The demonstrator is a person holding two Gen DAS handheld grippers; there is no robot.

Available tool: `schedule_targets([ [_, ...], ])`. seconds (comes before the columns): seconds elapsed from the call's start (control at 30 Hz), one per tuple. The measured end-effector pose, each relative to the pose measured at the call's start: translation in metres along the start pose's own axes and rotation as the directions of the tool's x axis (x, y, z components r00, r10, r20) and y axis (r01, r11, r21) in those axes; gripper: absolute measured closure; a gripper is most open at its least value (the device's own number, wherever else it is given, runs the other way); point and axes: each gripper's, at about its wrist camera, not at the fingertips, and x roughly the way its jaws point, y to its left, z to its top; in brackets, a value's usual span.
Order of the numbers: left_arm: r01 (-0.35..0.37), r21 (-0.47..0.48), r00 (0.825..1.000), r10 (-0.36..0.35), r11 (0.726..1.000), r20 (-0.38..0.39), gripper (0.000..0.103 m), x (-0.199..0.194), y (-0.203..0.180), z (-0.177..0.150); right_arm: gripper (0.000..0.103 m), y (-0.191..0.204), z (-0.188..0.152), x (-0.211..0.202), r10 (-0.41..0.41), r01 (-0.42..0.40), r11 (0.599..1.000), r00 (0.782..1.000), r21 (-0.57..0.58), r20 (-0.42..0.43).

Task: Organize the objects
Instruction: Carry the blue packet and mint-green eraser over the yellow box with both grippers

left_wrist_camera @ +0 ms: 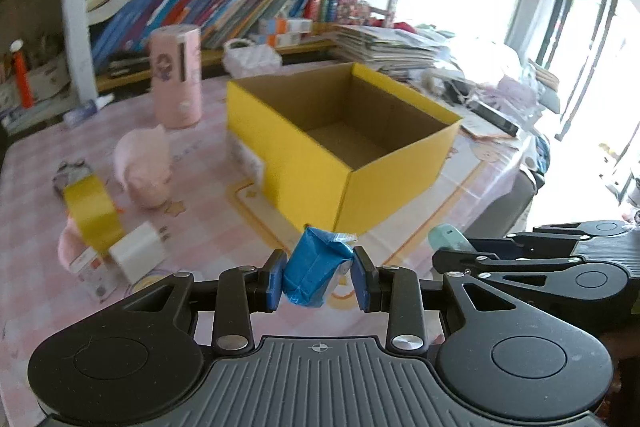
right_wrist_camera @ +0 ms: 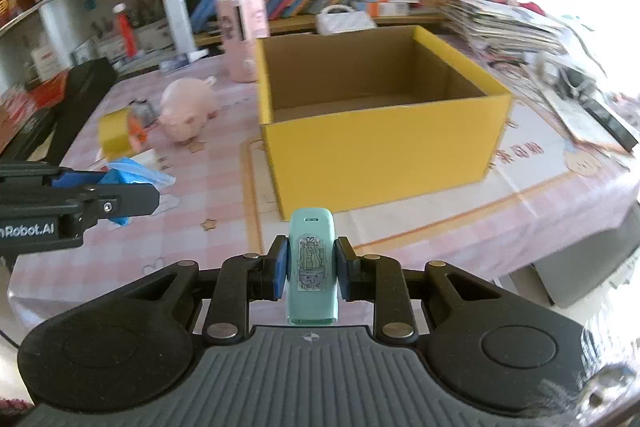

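Observation:
An open yellow cardboard box (left_wrist_camera: 316,163) stands on the pink checked tablecloth; it also shows in the right wrist view (right_wrist_camera: 384,155) and looks empty inside. My left gripper (left_wrist_camera: 319,277) is shut on a blue wrapped packet (left_wrist_camera: 314,273), held above the table in front of the box. My right gripper (right_wrist_camera: 311,269) is shut on a mint green oblong device (right_wrist_camera: 311,267) with a cactus sticker, in front of the box's near wall. The left gripper with the blue packet (right_wrist_camera: 120,179) shows at the left of the right wrist view.
Left of the box lie a pink pig toy (left_wrist_camera: 144,167), a yellow tape roll (left_wrist_camera: 90,213), a white block (left_wrist_camera: 138,255) and a small carton (left_wrist_camera: 86,267). A pink cylinder (left_wrist_camera: 176,79) stands behind. Bookshelves and paper stacks (left_wrist_camera: 384,47) line the back; the table edge runs at right.

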Motion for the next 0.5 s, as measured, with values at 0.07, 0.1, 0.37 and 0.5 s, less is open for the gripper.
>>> schedule_targets([
  [0.07, 0.009, 0.006, 1.000, -0.009, 1.000, 0.005, 0.070, 0.000, -0.003, 0.001, 0.080, -0.003, -0.002, -0.002, -0.017, 0.017, 1.000, 1.000, 0.010, 0.005],
  [0.1, 0.012, 0.009, 1.000, -0.012, 1.000, 0.008, 0.071, 0.000, -0.005, 0.001, 0.080, -0.005, -0.004, -0.004, -0.024, 0.024, 1.000, 1.000, 0.013, 0.007],
  [0.37, 0.062, 0.035, 0.998, -0.063, 0.997, 0.006, 0.071, 0.007, -0.016, 0.006, 0.080, -0.019, -0.010, -0.013, -0.080, 0.079, 0.995, 0.997, 0.065, 0.010],
  [0.5, 0.085, 0.049, 0.996, -0.085, 0.995, 0.001, 0.071, 0.010, -0.022, 0.005, 0.080, -0.024, -0.014, -0.019, -0.098, 0.096, 0.992, 0.995, 0.078, 0.013],
])
